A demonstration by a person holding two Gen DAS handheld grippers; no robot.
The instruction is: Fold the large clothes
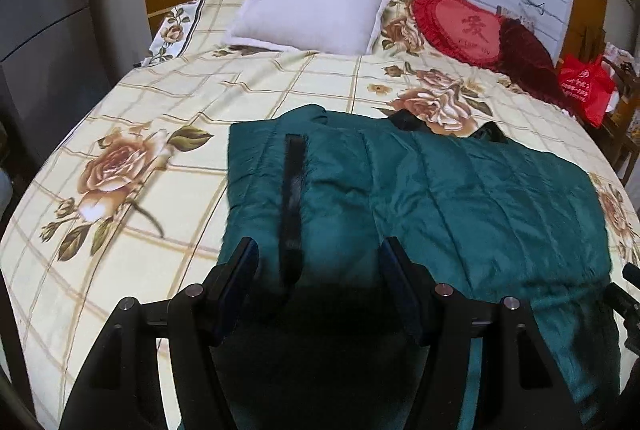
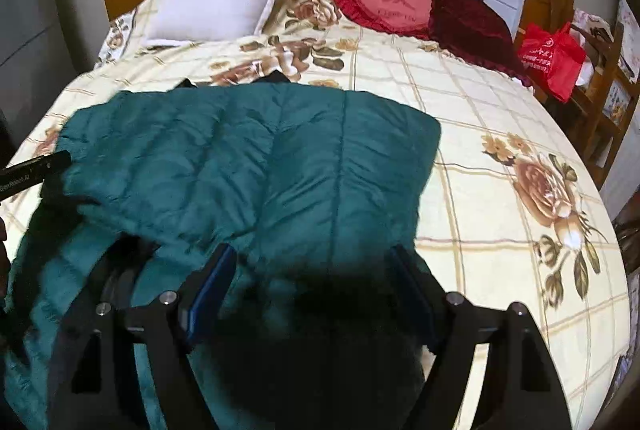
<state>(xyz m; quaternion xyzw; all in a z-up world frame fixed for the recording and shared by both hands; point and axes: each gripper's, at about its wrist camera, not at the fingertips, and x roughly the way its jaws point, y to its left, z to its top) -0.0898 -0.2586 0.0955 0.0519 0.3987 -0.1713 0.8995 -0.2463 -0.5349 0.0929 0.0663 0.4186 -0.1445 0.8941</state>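
A large dark teal quilted jacket (image 1: pixel 460 189) lies partly folded on the floral bedspread (image 1: pixel 160 101), with a black strip (image 1: pixel 292 197) running down its left part. My left gripper (image 1: pixel 318 258) is open, just above the jacket's near left edge, with nothing between its fingers. In the right wrist view the jacket (image 2: pixel 260 157) fills the middle and left, one part hanging lower at the near left. My right gripper (image 2: pixel 314 262) is open above the jacket's near right edge. The left gripper's body (image 2: pixel 36 169) shows at the left edge.
A white pillow (image 1: pixel 316 5), a red heart cushion (image 1: pixel 460 25) and a dark red cushion (image 1: pixel 528 57) lie at the head of the bed. A red bag (image 2: pixel 552 57) and wooden shelving (image 2: pixel 600 101) stand to the right. Grey cabinets (image 1: pixel 44 29) are on the left.
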